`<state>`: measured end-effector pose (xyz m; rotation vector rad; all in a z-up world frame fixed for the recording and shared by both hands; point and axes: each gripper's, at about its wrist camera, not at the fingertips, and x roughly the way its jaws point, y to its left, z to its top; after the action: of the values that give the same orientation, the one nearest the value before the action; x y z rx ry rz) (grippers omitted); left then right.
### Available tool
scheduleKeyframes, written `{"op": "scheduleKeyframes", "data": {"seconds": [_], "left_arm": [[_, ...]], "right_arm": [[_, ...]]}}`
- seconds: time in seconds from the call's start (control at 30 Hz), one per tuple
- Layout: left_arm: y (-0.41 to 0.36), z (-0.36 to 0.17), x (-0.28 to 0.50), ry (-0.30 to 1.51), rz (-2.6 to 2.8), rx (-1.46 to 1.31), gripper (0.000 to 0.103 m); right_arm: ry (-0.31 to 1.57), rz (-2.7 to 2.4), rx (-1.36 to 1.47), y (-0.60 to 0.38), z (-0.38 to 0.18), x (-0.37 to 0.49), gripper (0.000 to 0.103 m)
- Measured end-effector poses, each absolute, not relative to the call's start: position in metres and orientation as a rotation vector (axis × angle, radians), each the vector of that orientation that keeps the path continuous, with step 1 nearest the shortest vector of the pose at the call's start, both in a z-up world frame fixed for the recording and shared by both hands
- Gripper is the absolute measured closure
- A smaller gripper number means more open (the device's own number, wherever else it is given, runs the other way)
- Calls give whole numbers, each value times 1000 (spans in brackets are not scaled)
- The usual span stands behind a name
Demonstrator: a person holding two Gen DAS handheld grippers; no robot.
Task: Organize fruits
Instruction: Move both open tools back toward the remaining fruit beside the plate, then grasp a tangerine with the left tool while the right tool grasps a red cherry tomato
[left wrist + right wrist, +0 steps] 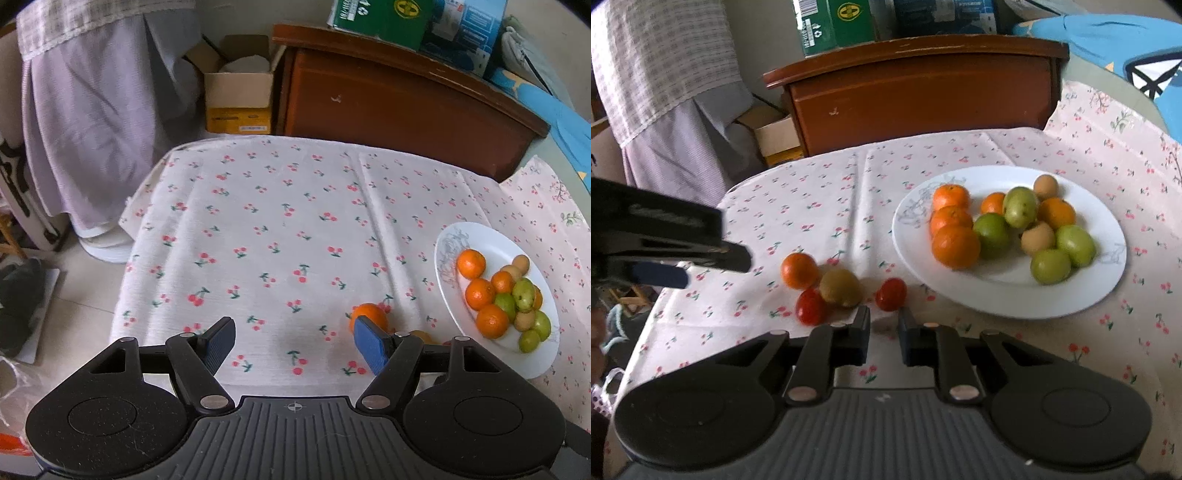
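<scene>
- Loose fruit on the cloth: one mandarin [799,270], one kiwi [840,287] touching it, two cherry tomatoes [891,294], all just left of the plate [990,301].
- The plate already holds mandarins, green fruits and tan ones; I judge the loose four belong there.
- My right gripper [884,334] hovers near the closer tomato, fingers narrowly parted, holding nothing.
- My left gripper [294,341] waits beside the mandarin, fingers spread wide, empty.
- The tablecloth [827,184] lies creased.

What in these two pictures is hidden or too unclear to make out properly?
- Left camera: the loose orange is partly covered by the left gripper's blue finger; the two red tomatoes are hidden completely.
- Left camera: the brown fruit barely peeks over the gripper.
- Right camera: the left gripper is blurred and cut off by the edge.
- Fruit at the plate's back overlap.
</scene>
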<state>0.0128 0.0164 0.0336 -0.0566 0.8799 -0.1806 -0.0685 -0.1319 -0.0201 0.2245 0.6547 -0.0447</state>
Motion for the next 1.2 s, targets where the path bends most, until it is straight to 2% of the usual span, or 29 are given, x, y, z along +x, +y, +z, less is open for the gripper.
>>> {"op": "scheduleKeyframes", "data": {"seconds": [0.37,0.57,0.67,0.73,0.8,0.87,0.93,1.2], "left_arm": [[-4,14,23,861,-251,-95,35],[-10,8,30,877,-282,-144,44],[-14,8,31,871,-289,-145,53],[-15,8,31,873,-304,-155,65],[-17,7,31,874,-312,-156,71],[-18,8,30,870,-313,-149,77],[-16,9,30,866,-306,-164,77],[-9,16,29,843,-264,-163,77]], "right_arm": [[654,-28,234,-133,-21,-71,84],[651,-28,229,-132,-22,-72,84],[651,-31,234,-133,-22,-71,84],[650,-32,241,-134,-22,-70,83],[649,-34,250,-135,-22,-69,80],[642,-37,260,-136,-21,-69,73],[637,-39,268,-137,-20,-67,69],[625,-55,260,-138,-19,-60,68]]}}
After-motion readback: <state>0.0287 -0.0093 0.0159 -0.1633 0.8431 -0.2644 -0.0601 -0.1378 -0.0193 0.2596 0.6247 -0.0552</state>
